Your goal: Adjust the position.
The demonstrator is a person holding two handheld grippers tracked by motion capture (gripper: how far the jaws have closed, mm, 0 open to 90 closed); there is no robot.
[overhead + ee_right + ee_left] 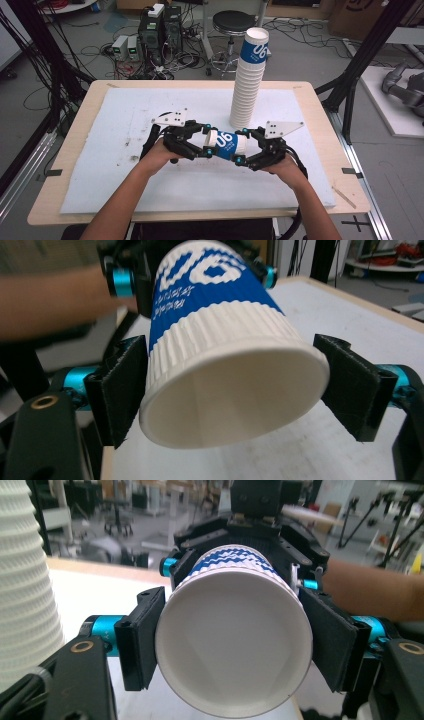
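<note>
1. The paper cup [225, 144] is off the worktop [82, 120]. It lies on its side in the air over the white mat [125, 170], between the two hand-held grippers and in front of the tall cup stack [248, 85].
2. The left hand-held gripper [206, 142] is clamped on one end of the cup. In the left gripper view its pads [142, 635] press both sides of the round white end [232, 645].
3. The right hand-held gripper [242, 146] takes the other end, jaws spread wide. In the right gripper view its pads [122, 385] sit against the white ribbed band [220, 335], so it looks like a grip too.
4. Done so far, as I judge it: the cup is lifted and shared between both hands, and many cups are already stacked.
5. I cannot tell whether this is one cup or two nested ones being pulled apart.
6. Left to do: one hand-held gripper must let go so the other can turn the cup upright and set it on the stack, which looks tall and easy to topple
</note>
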